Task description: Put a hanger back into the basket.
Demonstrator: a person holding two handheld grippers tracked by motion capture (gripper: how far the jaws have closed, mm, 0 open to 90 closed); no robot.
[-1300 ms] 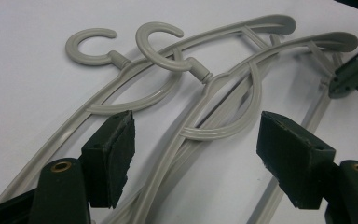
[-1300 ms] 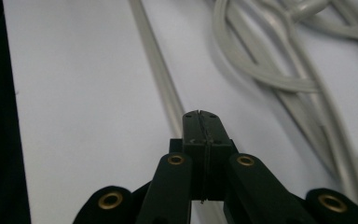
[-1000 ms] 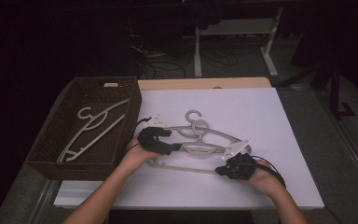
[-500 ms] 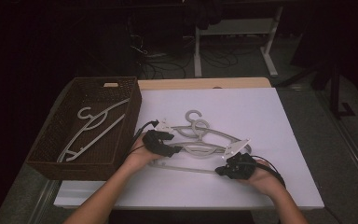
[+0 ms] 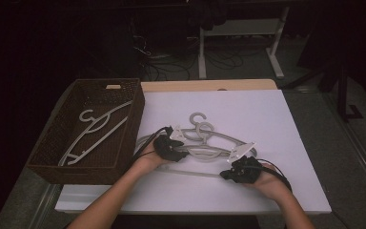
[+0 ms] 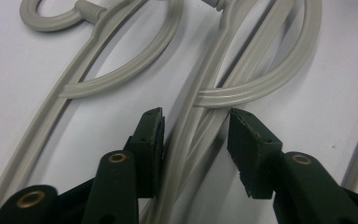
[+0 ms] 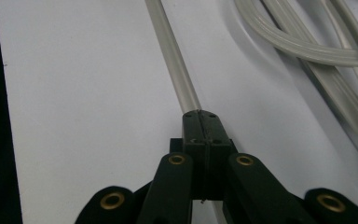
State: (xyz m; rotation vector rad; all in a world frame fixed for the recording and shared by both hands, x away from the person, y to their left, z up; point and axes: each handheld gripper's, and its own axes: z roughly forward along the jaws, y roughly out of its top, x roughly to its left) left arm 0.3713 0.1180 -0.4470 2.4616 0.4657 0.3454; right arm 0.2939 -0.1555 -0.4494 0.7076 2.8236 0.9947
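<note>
Several pale grey plastic hangers [image 5: 205,138] lie overlapped in the middle of the white table [image 5: 267,114]. My left gripper [image 5: 181,151] is at their left end. In the left gripper view it [image 6: 196,128] is open, its jaws straddling a hanger arm [image 6: 186,140] that touches the left jaw. A second hanger's hook [image 6: 121,70] curls beyond. My right gripper [image 5: 224,175] rests near the table's front, shut on the thin bottom bar [image 5: 195,172] of a hanger. In the right gripper view the jaws [image 7: 200,116] close on that bar [image 7: 172,56], with other hanger arms [image 7: 307,46] at upper right.
A dark wicker basket [image 5: 52,171] stands at the table's left edge with grey hangers [image 5: 95,133] lying in it. Bare white tabletop extends to the right and behind the hanger pile. Dark floor, cables and table legs lie beyond the far edge.
My left gripper has slid a little to the right along the hangers. The right gripper has stayed put on the bar.
</note>
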